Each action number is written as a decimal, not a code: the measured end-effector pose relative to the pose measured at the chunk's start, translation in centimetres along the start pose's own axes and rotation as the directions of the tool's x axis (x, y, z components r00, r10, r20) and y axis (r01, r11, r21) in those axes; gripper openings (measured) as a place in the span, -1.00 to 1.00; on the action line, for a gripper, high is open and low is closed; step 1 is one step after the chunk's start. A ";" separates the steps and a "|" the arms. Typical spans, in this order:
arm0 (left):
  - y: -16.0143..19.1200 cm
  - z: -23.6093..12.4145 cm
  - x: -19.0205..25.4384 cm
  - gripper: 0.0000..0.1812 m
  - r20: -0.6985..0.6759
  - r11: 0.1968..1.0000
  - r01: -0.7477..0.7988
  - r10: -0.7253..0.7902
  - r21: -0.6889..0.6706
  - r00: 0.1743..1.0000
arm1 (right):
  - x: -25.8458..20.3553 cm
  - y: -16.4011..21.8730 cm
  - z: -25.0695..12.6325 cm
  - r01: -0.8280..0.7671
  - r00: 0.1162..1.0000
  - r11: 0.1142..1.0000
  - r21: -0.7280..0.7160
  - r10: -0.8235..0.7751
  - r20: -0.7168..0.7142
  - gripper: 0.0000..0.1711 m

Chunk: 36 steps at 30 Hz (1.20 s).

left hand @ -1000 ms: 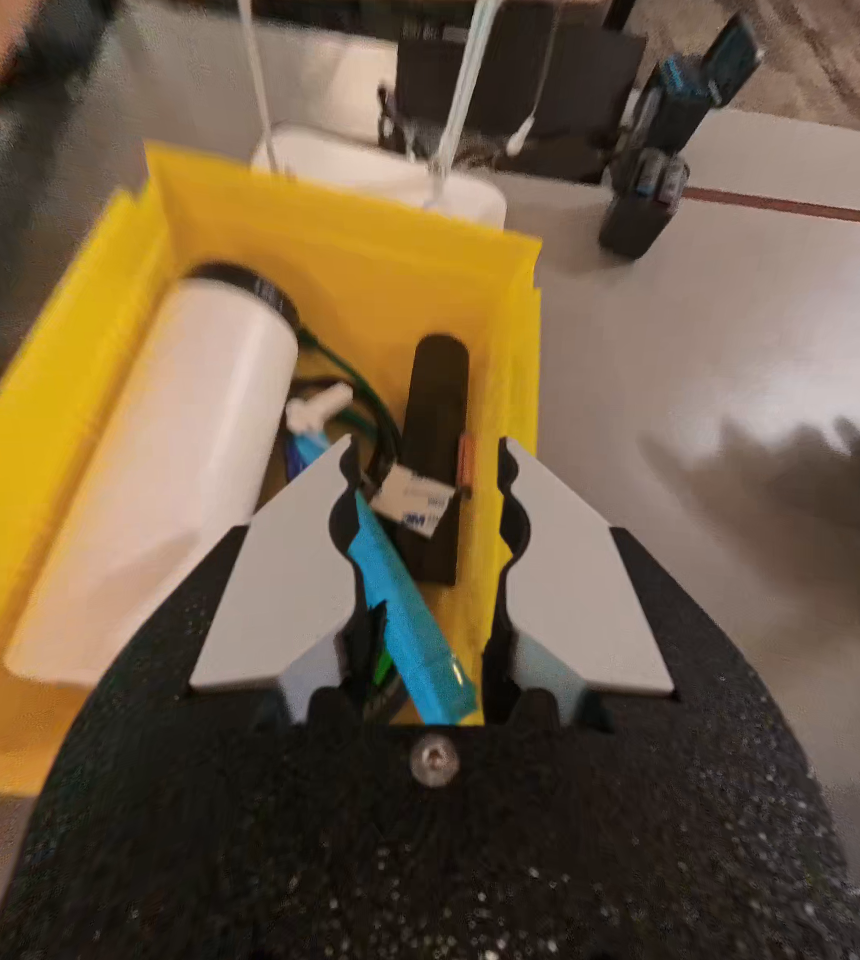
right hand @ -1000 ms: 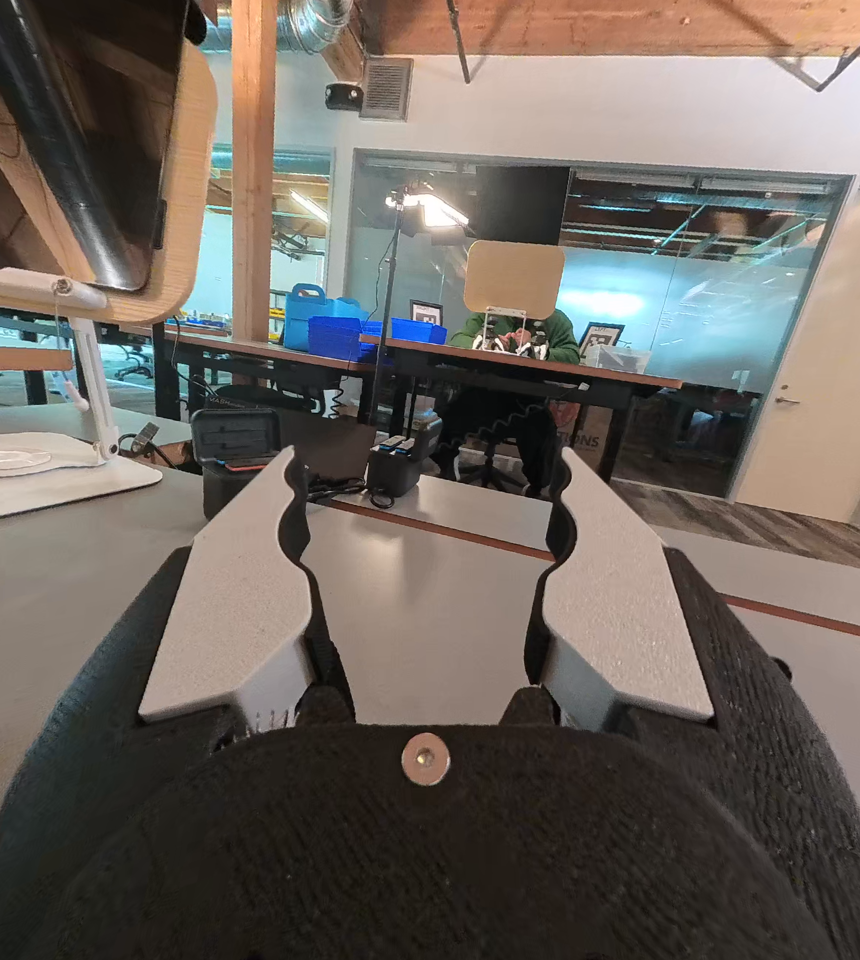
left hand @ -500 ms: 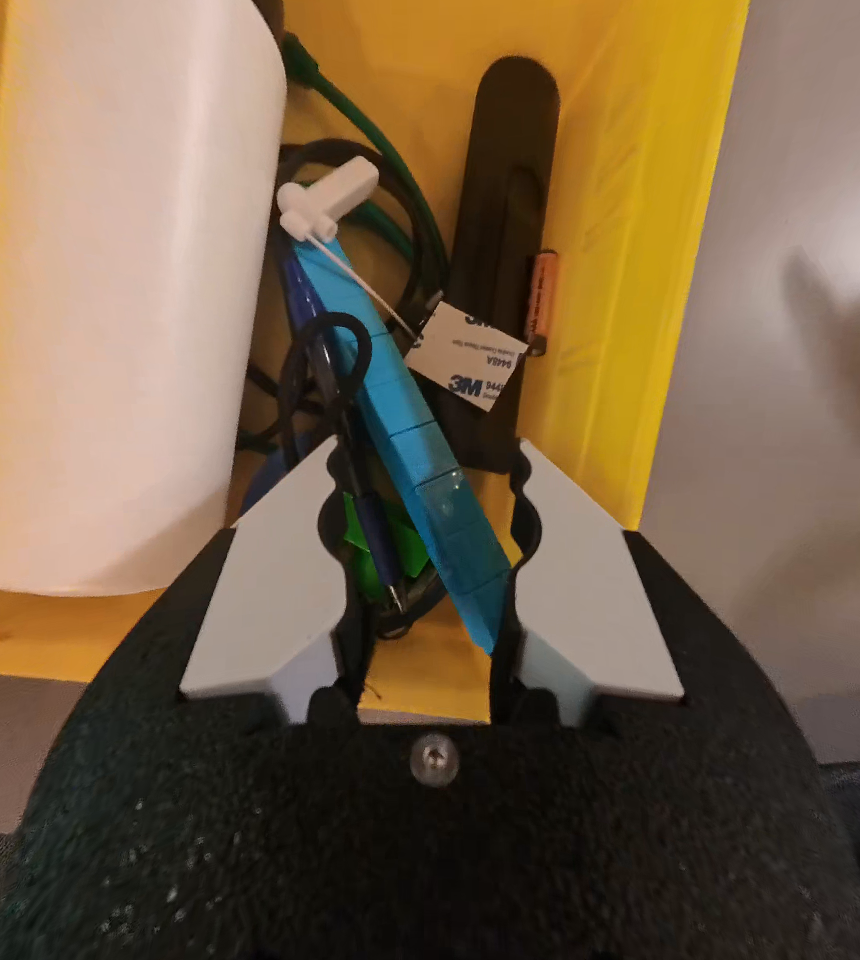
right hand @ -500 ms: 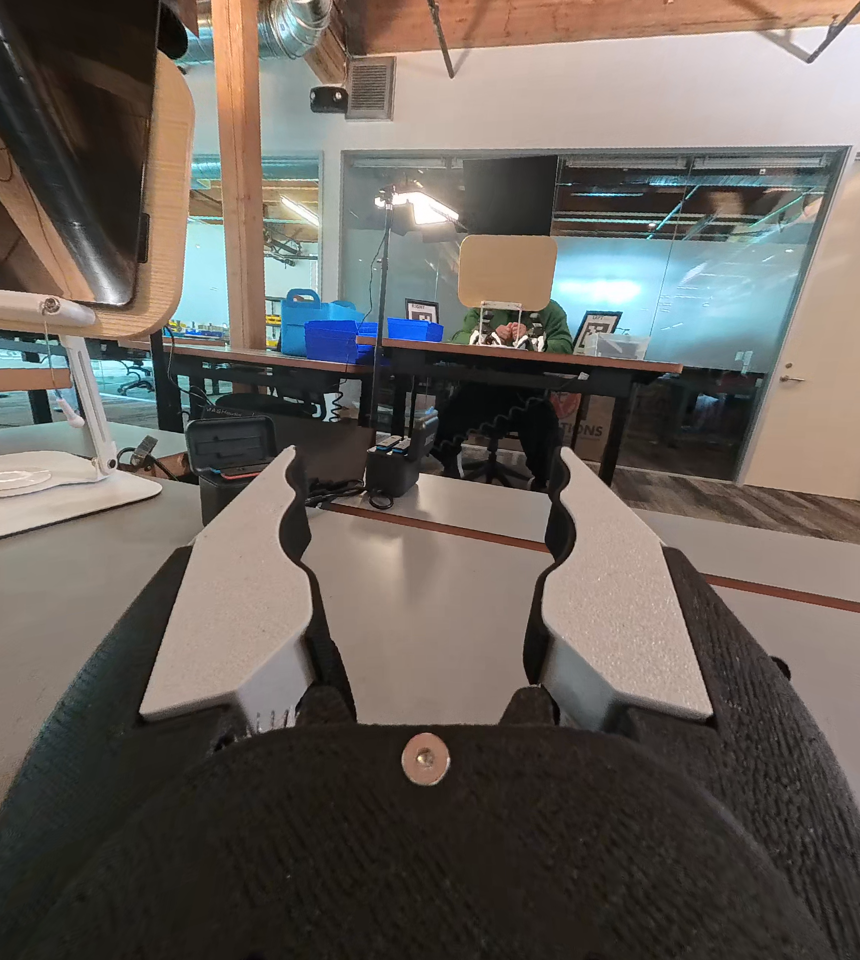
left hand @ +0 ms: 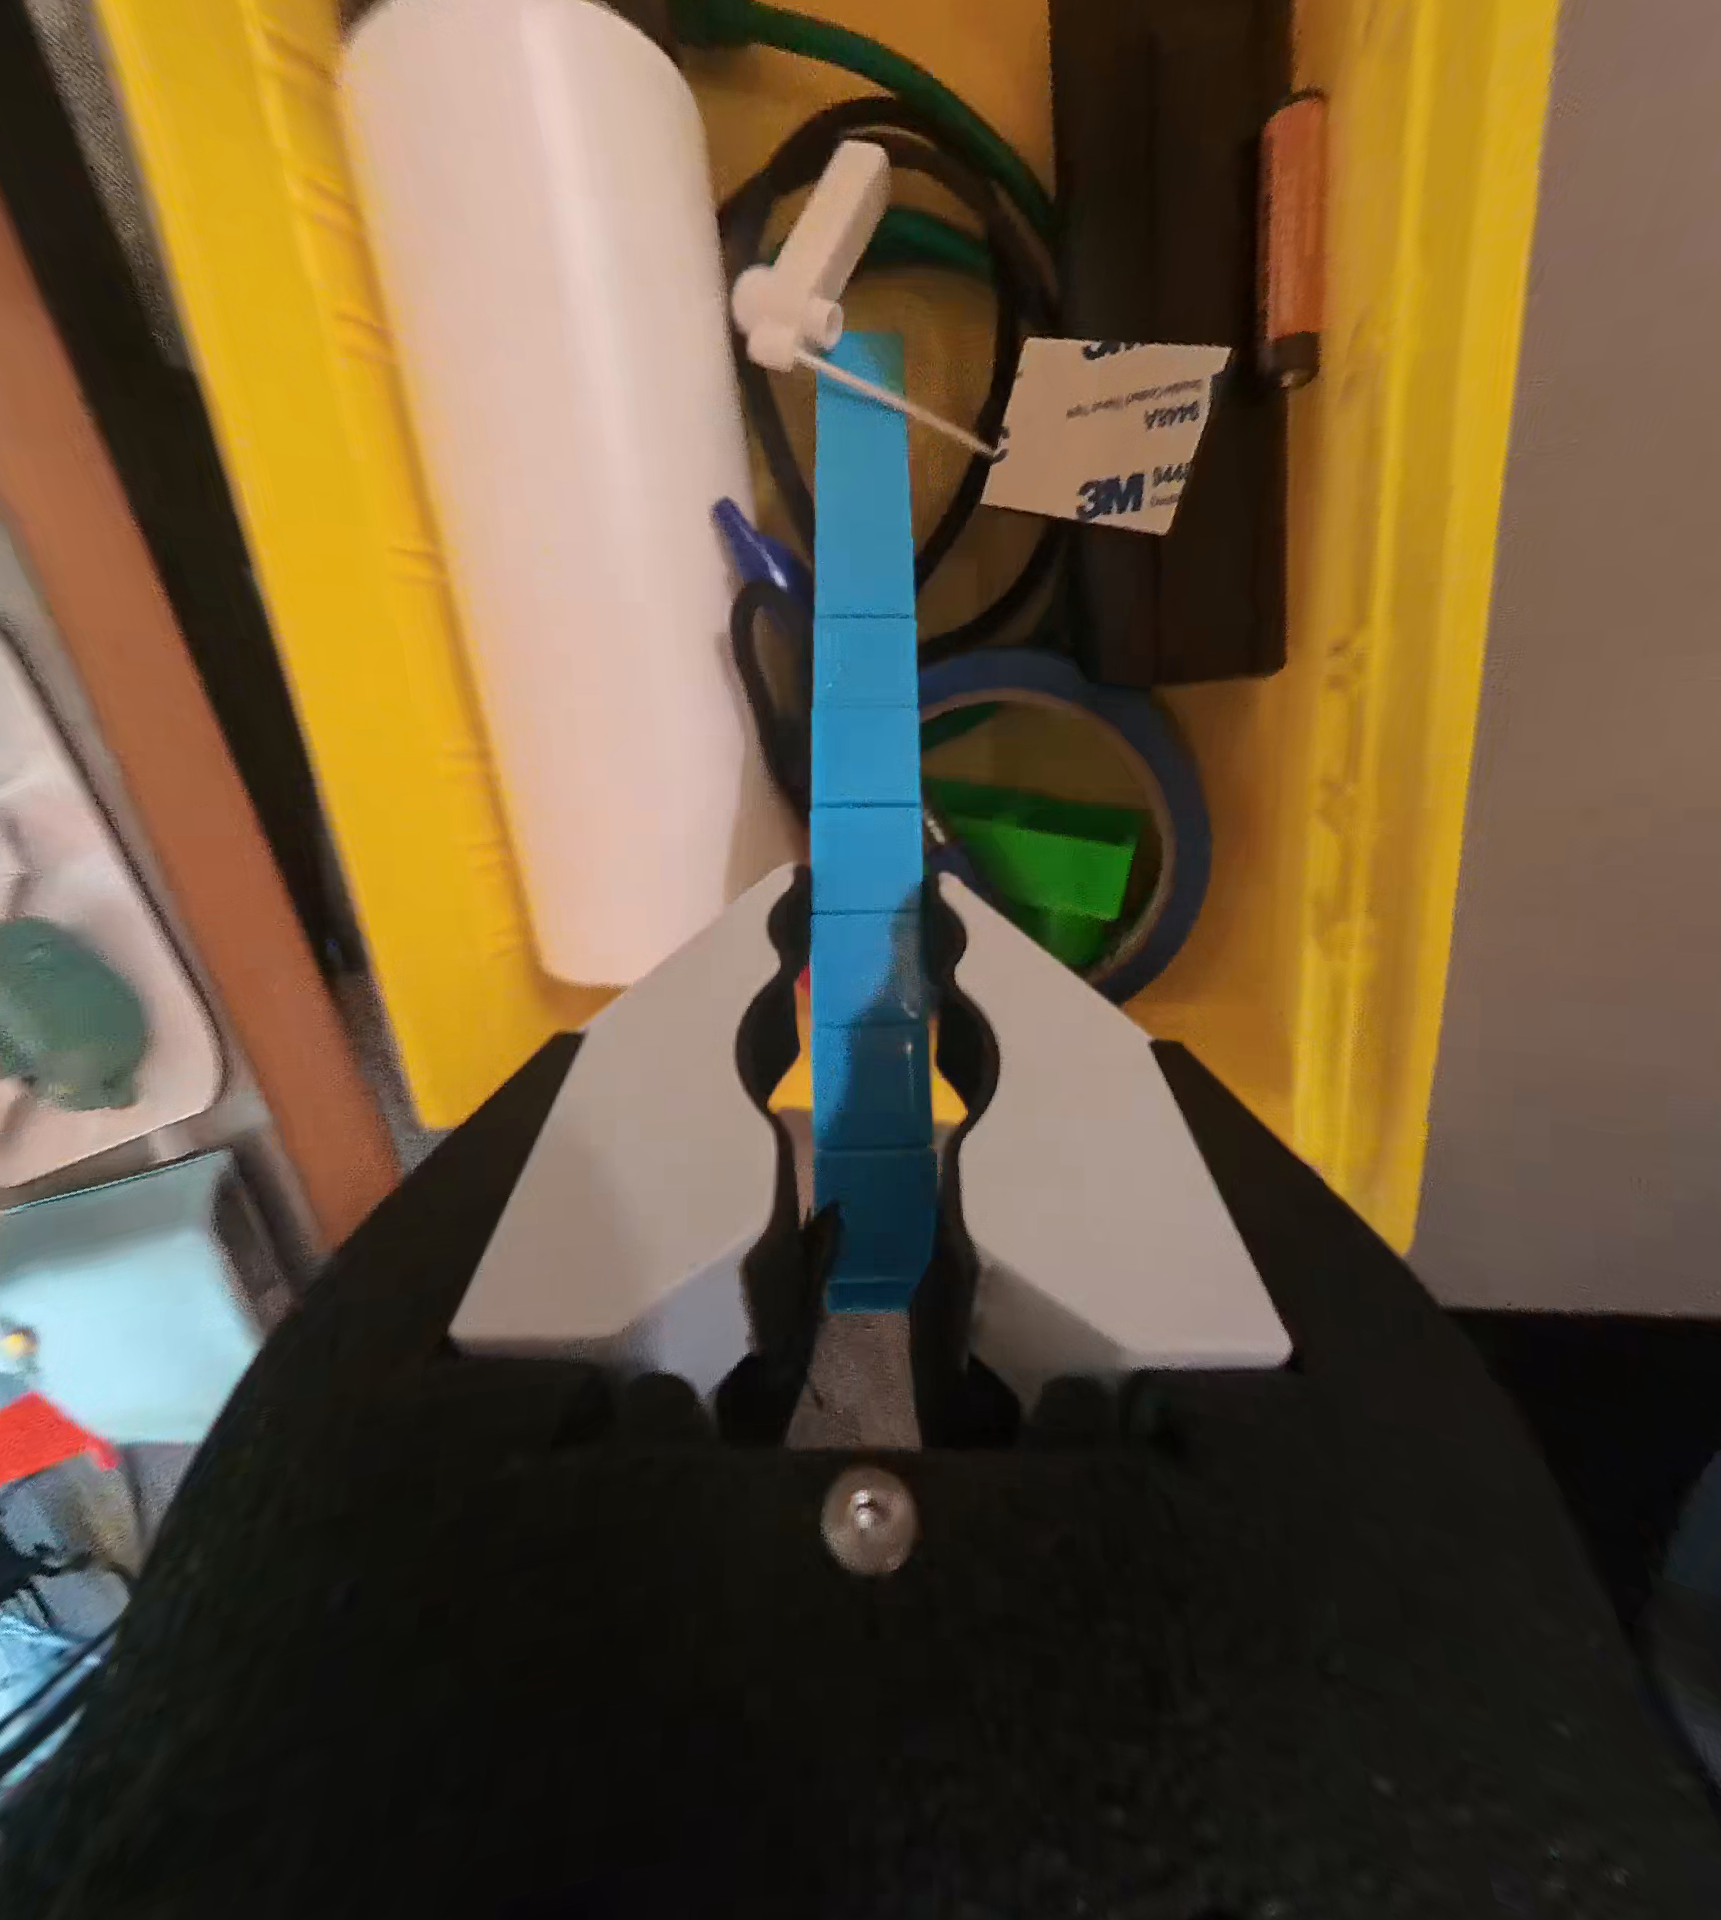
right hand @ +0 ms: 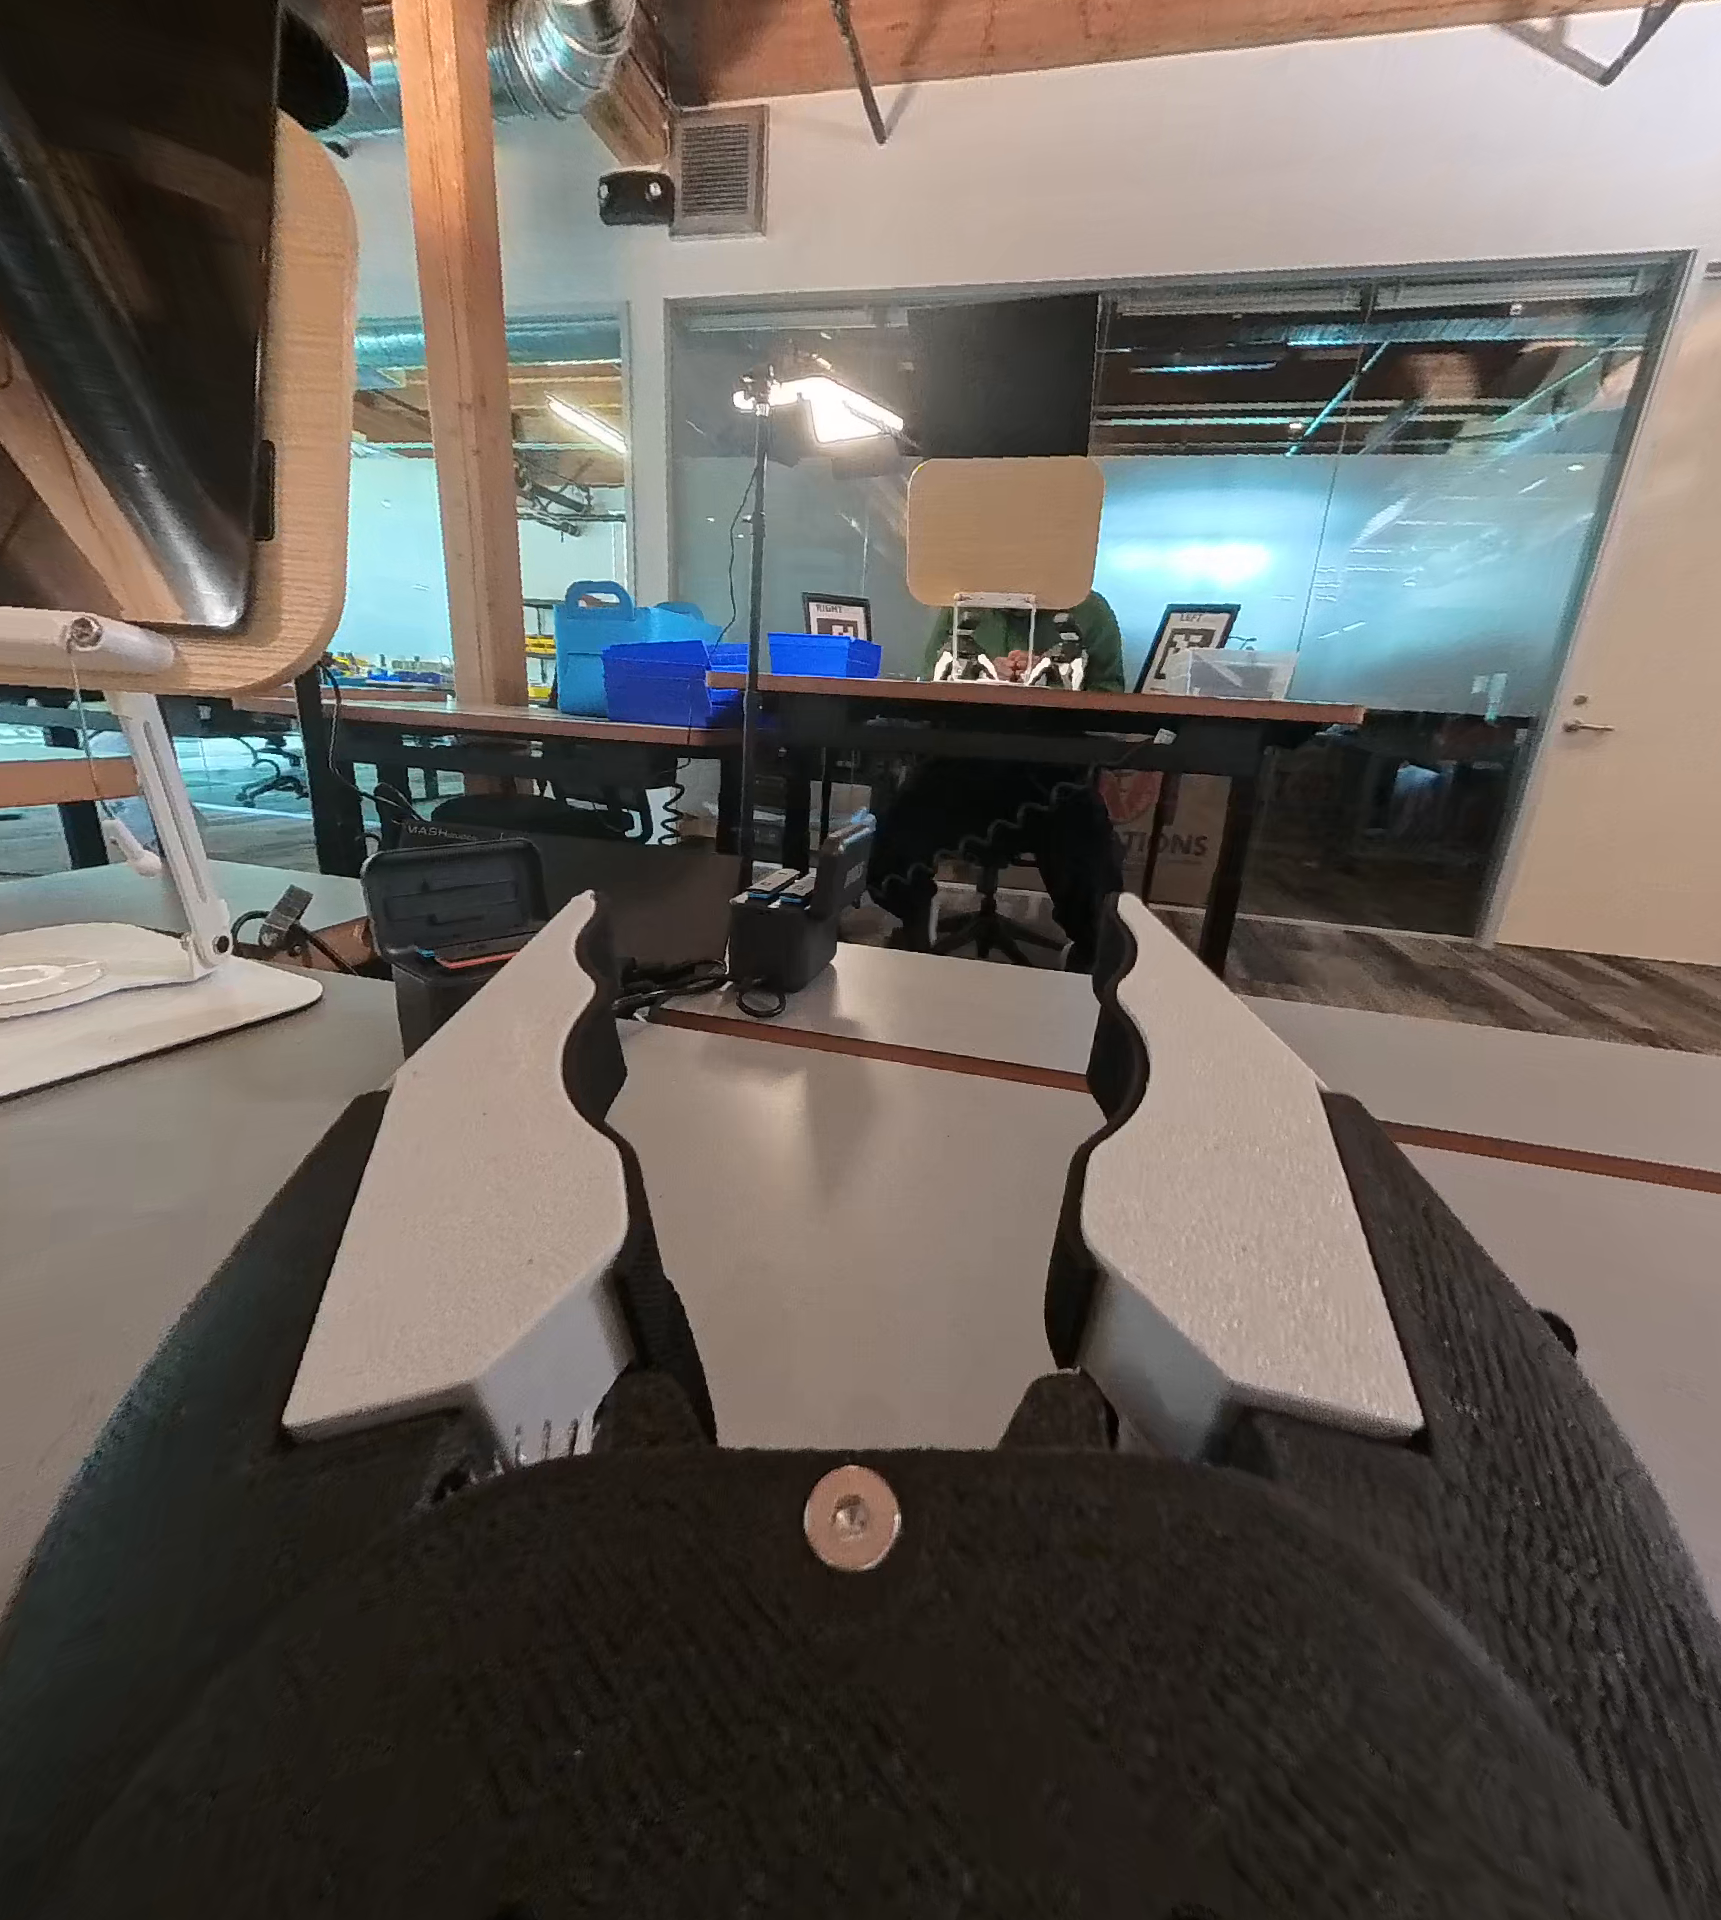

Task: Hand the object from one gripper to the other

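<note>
Now we are at the pick-up: our left gripper is clamped on the blue segmented strip, over the yellow bin ahead. Our right gripper waits with jaws apart over the bench; next, we judge, we bring them together.

bottle in bin, left of strip

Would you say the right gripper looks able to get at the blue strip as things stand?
Probably not yet. The right gripper is open but faces bare grey table, with no strip in its view; the blue strip sits clamped in the left gripper over the yellow bin.
</note>
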<state>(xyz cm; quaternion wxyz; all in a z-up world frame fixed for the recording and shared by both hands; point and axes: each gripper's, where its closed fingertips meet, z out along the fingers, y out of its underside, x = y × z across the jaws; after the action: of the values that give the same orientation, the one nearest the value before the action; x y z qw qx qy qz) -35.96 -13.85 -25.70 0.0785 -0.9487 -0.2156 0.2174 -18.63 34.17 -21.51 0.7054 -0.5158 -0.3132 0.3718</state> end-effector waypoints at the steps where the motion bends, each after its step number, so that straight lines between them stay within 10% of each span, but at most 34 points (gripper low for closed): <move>1: 0.2 -0.8 -0.5 -0.79 0.020 1.000 -0.027 0.027 0.011 0.999 | 0.0 0.0 0.0 -0.002 1.000 1.000 0.000 0.002 -0.001 0.05; 10: 0.2 -10.6 -4.4 -0.79 0.230 0.930 0.020 -0.111 0.366 0.967 | -0.1 0.1 0.1 -0.013 1.000 1.000 -0.005 0.013 0.009 0.05; 17: -10.9 -16.6 5.5 -0.79 0.203 0.467 -0.166 -0.030 0.868 0.979 | -1.2 0.0 0.2 0.016 0.999 1.000 -0.006 -0.016 0.047 0.05; 28: -27.5 -15.3 21.4 -0.79 0.161 -0.079 -0.151 0.149 0.985 0.976 | -4.1 -2.2 -0.6 0.194 0.964 0.975 0.106 -0.210 0.163 0.05; 36: -29.5 -9.5 26.5 -0.79 -0.121 -0.061 0.160 0.412 0.985 0.903 | -3.0 -1.0 -0.5 0.707 0.703 0.705 0.066 -0.710 0.052 0.23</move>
<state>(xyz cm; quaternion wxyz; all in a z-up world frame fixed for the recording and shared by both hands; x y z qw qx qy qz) -21.24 23.76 -20.05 0.7583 -0.6294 0.1223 0.1178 -19.63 31.21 -20.83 0.7925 -0.3276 -0.5051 0.0974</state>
